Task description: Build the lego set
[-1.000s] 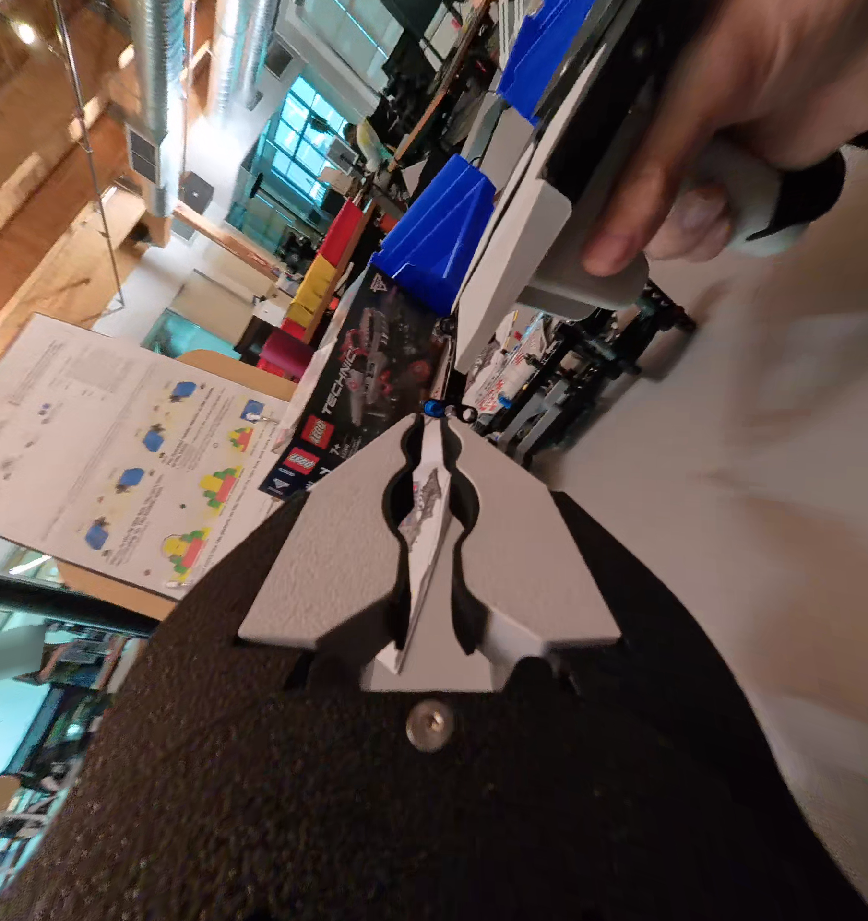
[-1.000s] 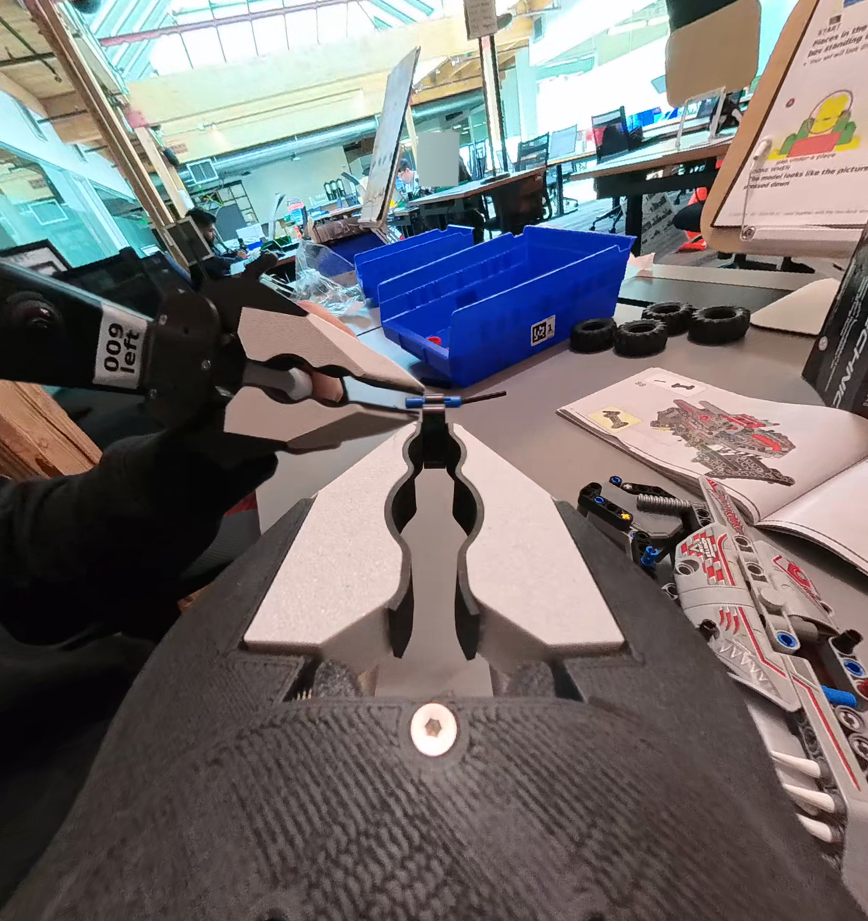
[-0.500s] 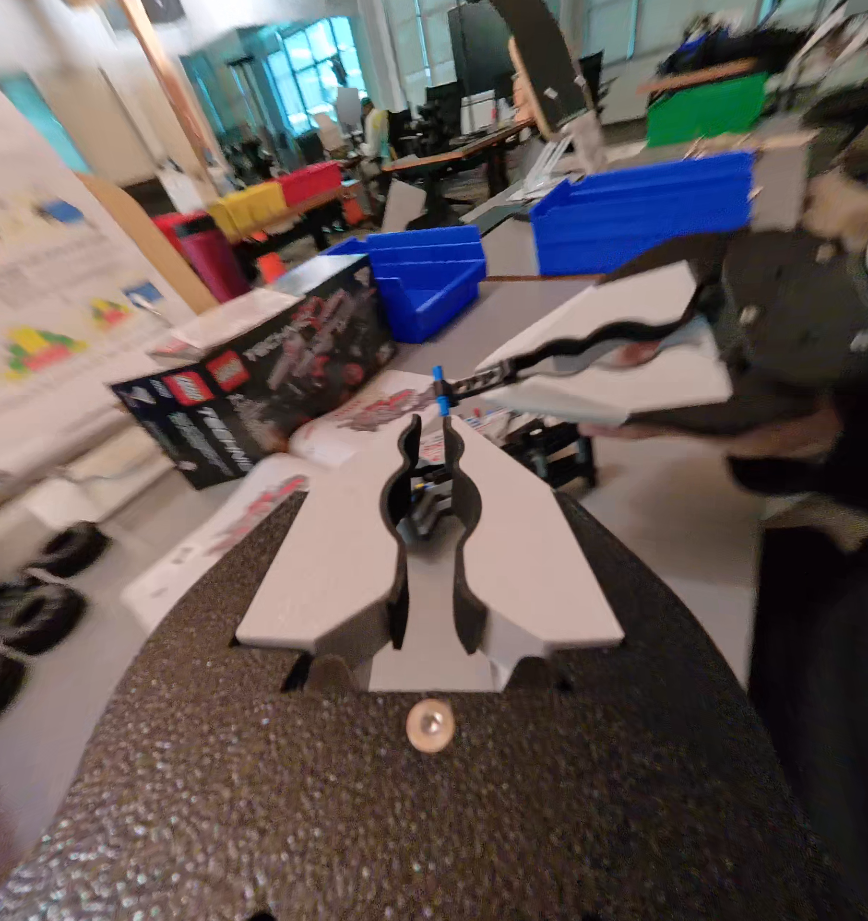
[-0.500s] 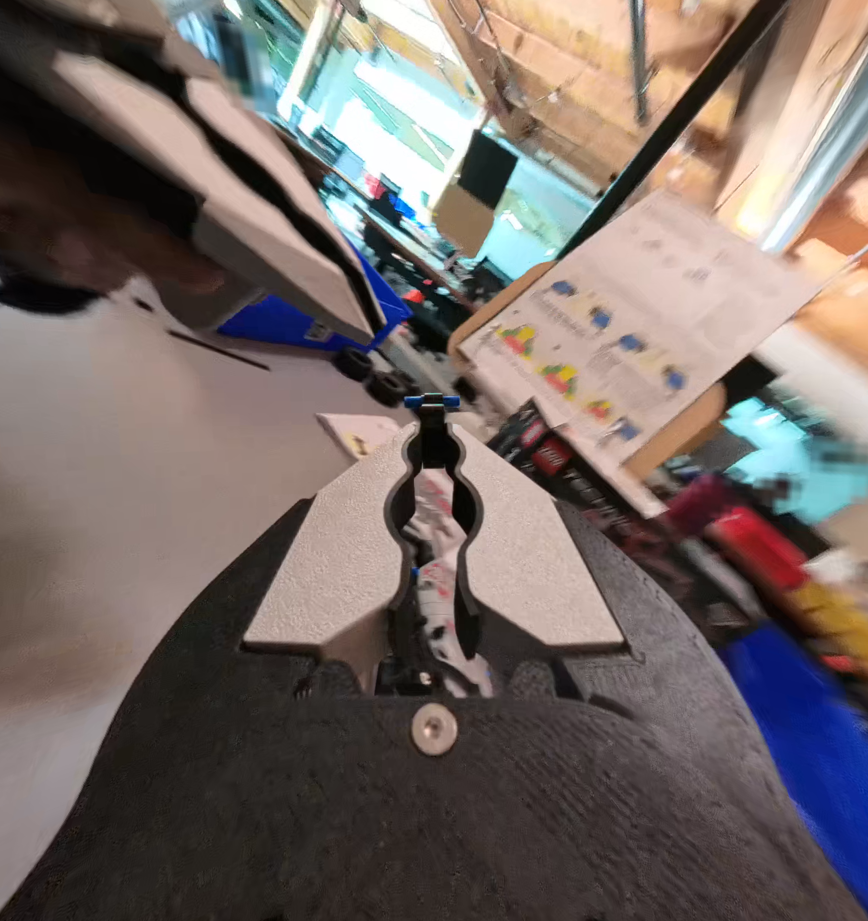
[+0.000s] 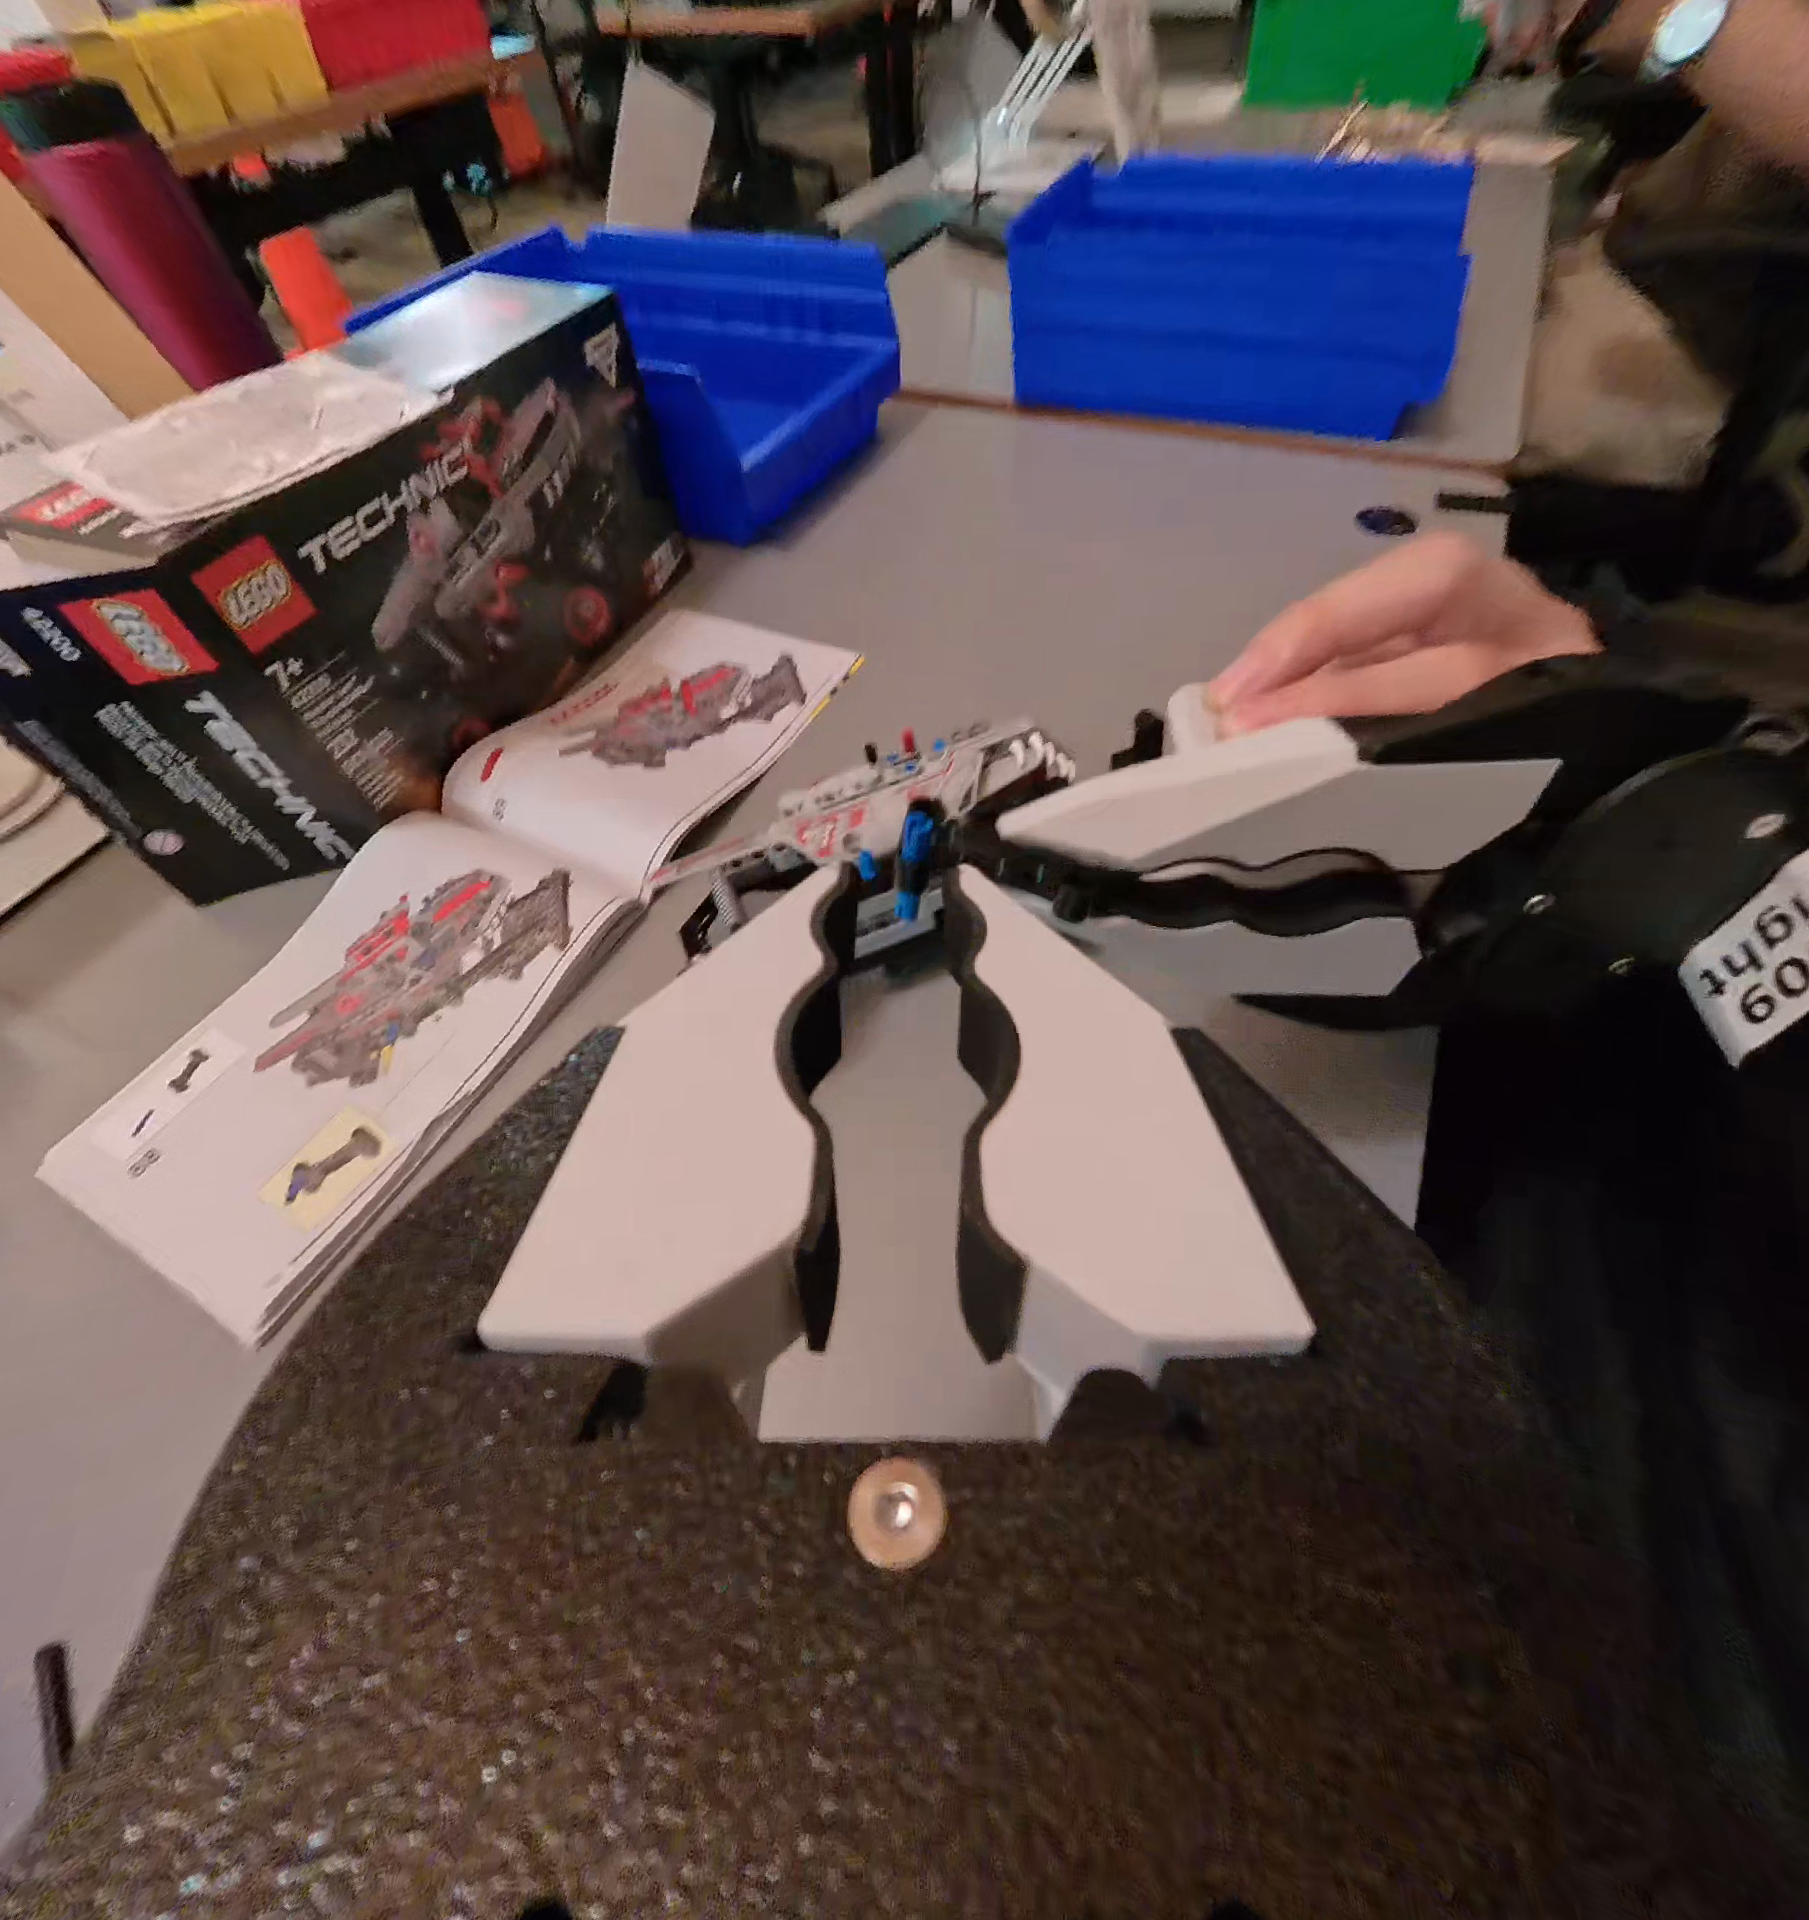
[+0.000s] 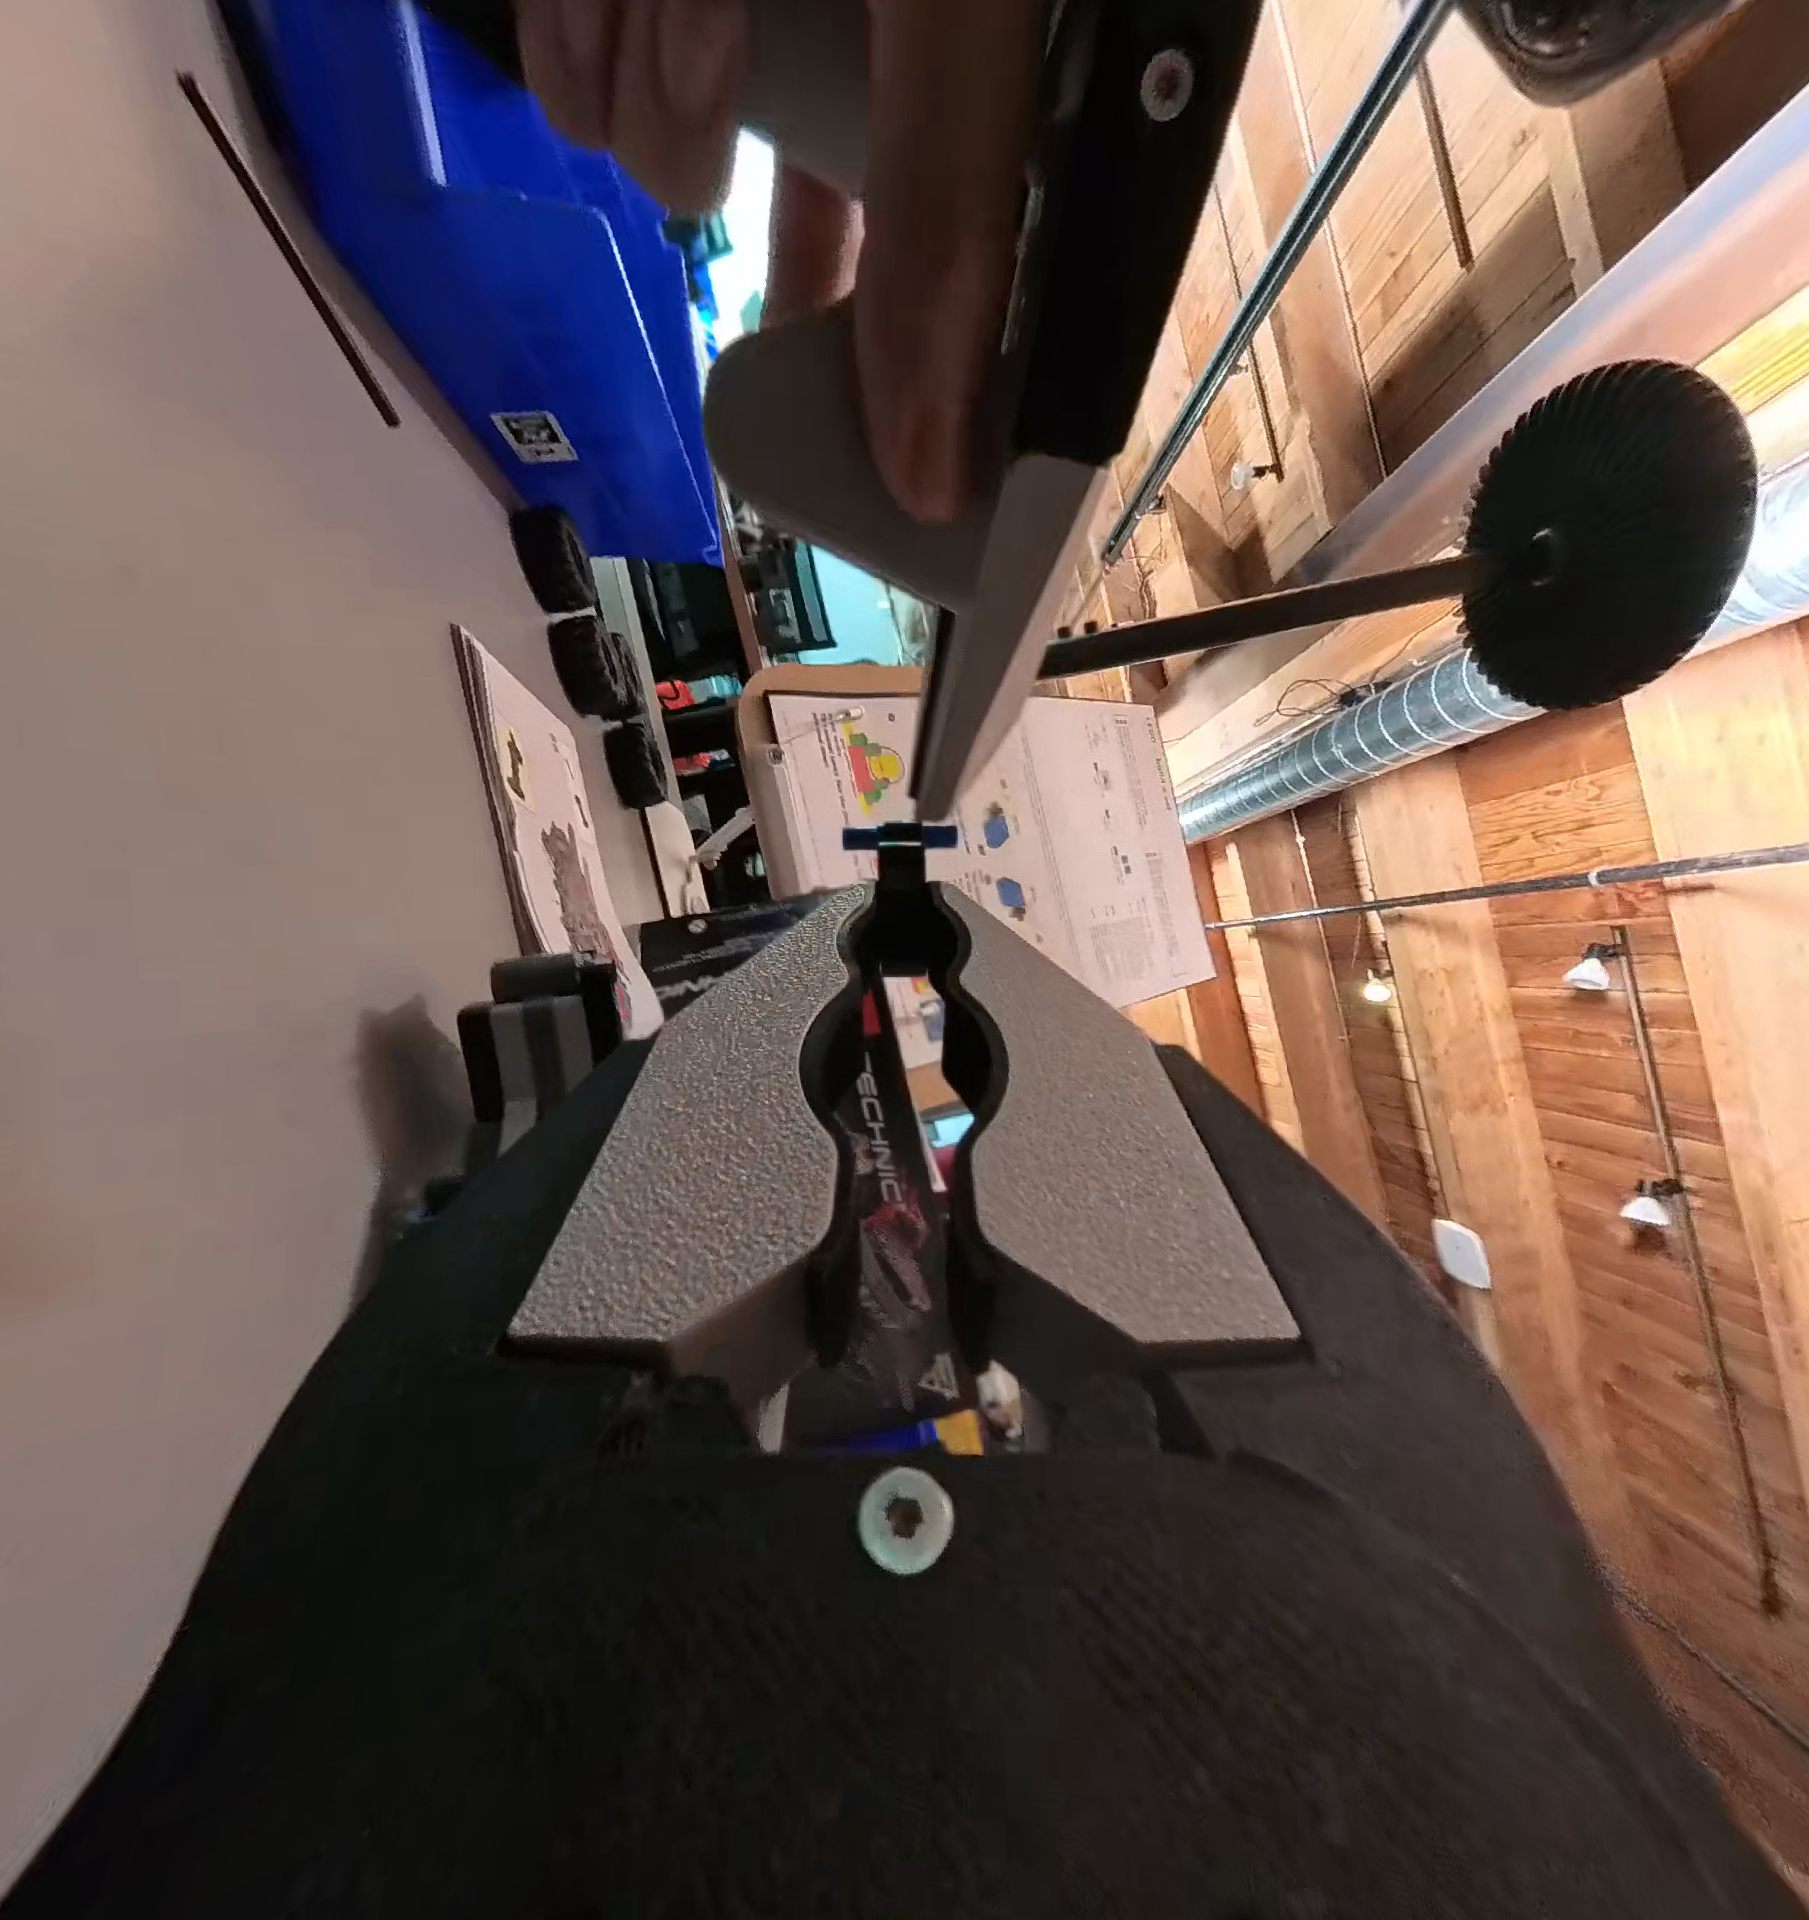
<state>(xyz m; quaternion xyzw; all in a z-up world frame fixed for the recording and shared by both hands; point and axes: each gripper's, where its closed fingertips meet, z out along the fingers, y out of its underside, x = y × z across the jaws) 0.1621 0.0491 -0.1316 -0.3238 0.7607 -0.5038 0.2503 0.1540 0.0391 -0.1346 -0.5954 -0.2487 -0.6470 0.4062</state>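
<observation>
The blue pin, seated crosswise on a small black piece, is pinched right at the tips of the right tongs, whose two fingers are closed tight on that black piece. In the left wrist view the same blue pin hangs just above the half-built grey and red lego model, which lies on the grey counter just ahead of the left tongs. The left tongs stand apart, a clear gap running between their fingers, nothing in them; part of the model's dark frame shows through that gap. The right tongs come in from the right side, a hand wrapped on their handle, tips meeting just over the model.

Just left of the model, the instruction booklet lies open, its near page touching the counter edge of the view. Behind it stands the black set box, tilted a little. Farther back sit two blue bins, well apart from the model.

From the right wrist view, rolled sideways, the left tongs' grey finger points down close to the blue pin, not quite touching as far as I can tell. Three black tyres line up beside a blue bin there.
</observation>
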